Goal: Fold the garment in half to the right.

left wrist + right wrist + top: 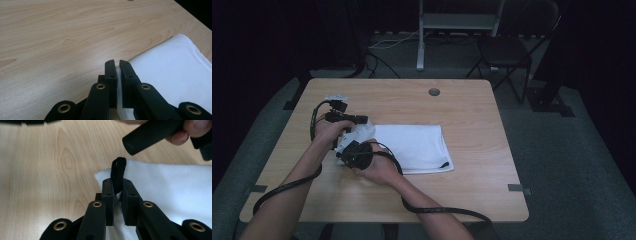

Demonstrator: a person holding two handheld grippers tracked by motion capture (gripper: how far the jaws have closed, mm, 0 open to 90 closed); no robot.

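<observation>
progress: folded white cloth (414,147) lies flat on the light wooden table (462,110), fold not started. your left claw (117,63) is pinched on its edge, your right claw (118,182) clamps the near corner with a black tab. lift and fold remain, i'd judge.

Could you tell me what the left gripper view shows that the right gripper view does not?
Left gripper view alone: the left gripper shut on the plain white edge of the cloth, with a long stretch of bare table running to its far corner.

Right gripper view alone: the right gripper shut on the cloth's corner, where a black strip rises between the jaws, and the other hand gripping a black handle.

Both: black jaws closed on the folded white cloth lying on the wooden table.
</observation>
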